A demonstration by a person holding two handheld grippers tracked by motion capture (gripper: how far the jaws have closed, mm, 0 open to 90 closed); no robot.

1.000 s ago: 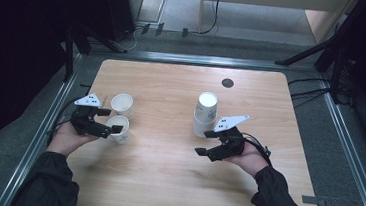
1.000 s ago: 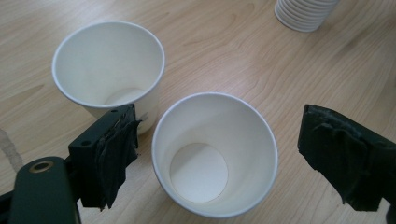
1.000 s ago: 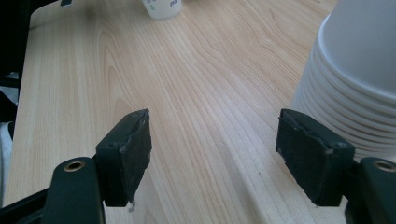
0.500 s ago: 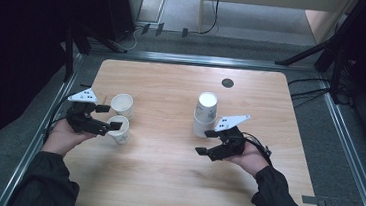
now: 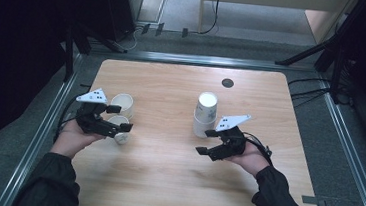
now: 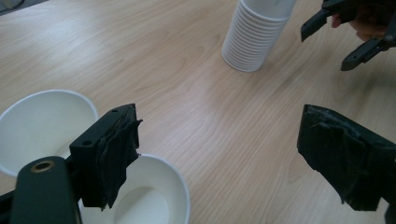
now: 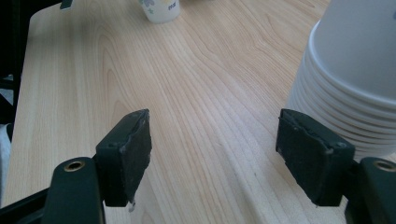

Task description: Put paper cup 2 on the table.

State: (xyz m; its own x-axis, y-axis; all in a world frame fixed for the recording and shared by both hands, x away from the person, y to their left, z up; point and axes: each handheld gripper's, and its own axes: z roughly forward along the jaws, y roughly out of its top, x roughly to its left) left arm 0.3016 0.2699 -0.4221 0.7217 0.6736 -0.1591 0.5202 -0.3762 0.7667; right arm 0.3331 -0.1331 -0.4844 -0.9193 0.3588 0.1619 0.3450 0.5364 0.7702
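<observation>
Two single white paper cups stand at the table's left: a farther cup (image 5: 122, 102) (image 6: 42, 126) and a nearer cup (image 5: 120, 131) (image 6: 149, 196). My left gripper (image 5: 119, 118) (image 6: 224, 158) is open. One of its jaws hangs over the nearer cup's rim and the other is over bare wood. A tall stack of white cups (image 5: 205, 114) (image 6: 257, 37) (image 7: 355, 79) stands mid-table. My right gripper (image 5: 205, 141) (image 7: 217, 154) is open just in front of the stack, which sits beside its right jaw, with nothing between the jaws.
The wooden table (image 5: 164, 181) has a small dark round hole (image 5: 227, 83) near its far edge. Metal rails run along both sides. From the right gripper view, a printed cup (image 7: 161, 9) shows far off. The right gripper (image 6: 345, 32) appears beyond the stack.
My left gripper has shifted slightly beside the two cups. The right gripper and the cups have barely moved.
</observation>
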